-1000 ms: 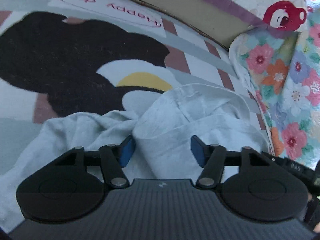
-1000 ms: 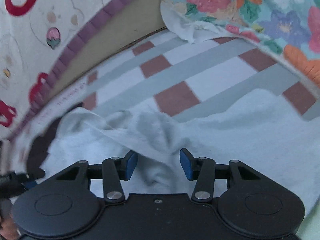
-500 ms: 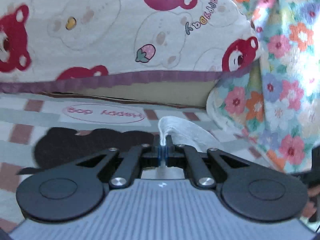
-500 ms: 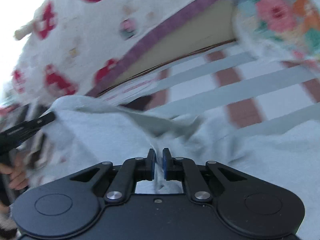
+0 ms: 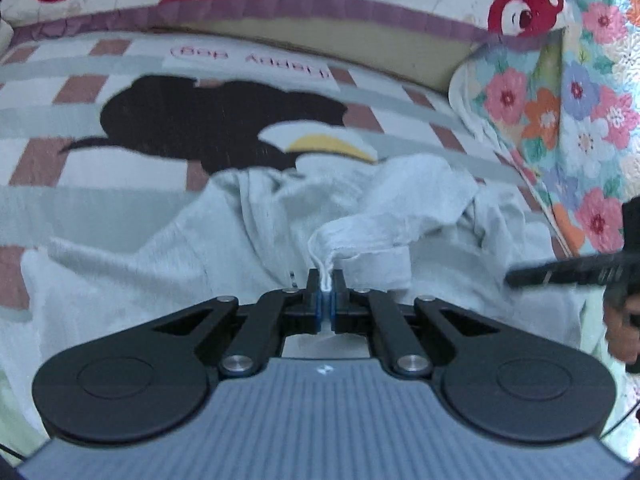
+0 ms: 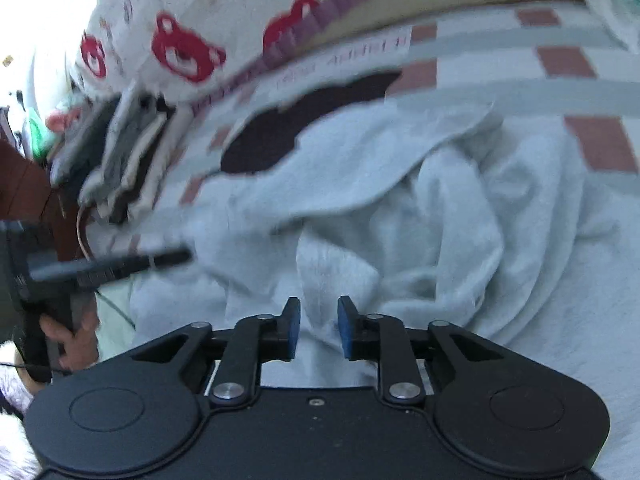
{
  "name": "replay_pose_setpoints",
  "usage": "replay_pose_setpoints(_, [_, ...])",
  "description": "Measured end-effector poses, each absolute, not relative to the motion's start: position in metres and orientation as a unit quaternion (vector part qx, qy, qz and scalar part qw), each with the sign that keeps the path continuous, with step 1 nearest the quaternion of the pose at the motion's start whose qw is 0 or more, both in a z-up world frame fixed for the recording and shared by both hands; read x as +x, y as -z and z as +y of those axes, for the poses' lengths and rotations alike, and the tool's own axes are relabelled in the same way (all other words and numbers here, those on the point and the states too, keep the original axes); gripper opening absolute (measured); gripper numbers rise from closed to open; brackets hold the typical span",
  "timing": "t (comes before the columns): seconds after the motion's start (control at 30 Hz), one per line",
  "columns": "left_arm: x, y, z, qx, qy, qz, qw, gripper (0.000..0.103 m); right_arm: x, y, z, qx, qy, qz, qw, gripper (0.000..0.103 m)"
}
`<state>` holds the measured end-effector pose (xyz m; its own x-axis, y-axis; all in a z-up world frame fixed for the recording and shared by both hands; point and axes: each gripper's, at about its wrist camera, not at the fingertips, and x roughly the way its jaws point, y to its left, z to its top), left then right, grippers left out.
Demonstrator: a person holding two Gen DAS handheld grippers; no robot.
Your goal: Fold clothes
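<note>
Meanwhile left gripper (image 5: 326,280) fingers pinch the grey garment (image 5: 240,240); right gripper (image 6: 318,316) fingers are opening above it.

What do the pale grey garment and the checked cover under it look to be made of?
Pale grey garment: looks like soft fleecy knit, perhaps cotton sweatshirt fabric; the surface is fuzzy and matte, it drapes in rounded folds, and a hem is pinched in the left tool. Checked cover: probably a printed plush or flannel blanket; flat matte colour blocks with soft edges, though blur leaves the weave unclear.
</note>
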<state>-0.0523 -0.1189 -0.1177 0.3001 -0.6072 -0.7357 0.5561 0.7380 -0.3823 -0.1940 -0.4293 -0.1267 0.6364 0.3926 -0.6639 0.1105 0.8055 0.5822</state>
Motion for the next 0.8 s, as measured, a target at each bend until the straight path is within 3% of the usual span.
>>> replay_pose_setpoints(0.2, [-0.068,0.12,-0.14,0.003,0.411,0.473,0.779,0.004,-0.216,0.12,-0.489,0.428,0.048,0.265,0.863,0.035])
replay_pose_setpoints(0.47, [-0.082,0.107,-0.137,0.041,0.482,0.484,0.729,0.005,-0.202,0.138,-0.485,0.361,0.105,0.342,0.861,0.035])
replay_pose_setpoints(0.73, [-0.049,0.069,-0.113,-0.072,0.503,0.459,0.729,0.007,-0.196,0.154,-0.474,0.346,0.116,0.37,0.854,0.042])
replay_pose_setpoints(0.8, [-0.049,0.069,-0.128,-0.046,0.505,0.45,0.735,0.007,-0.195,0.157,-0.473,0.344,0.117,0.375,0.853,0.043])
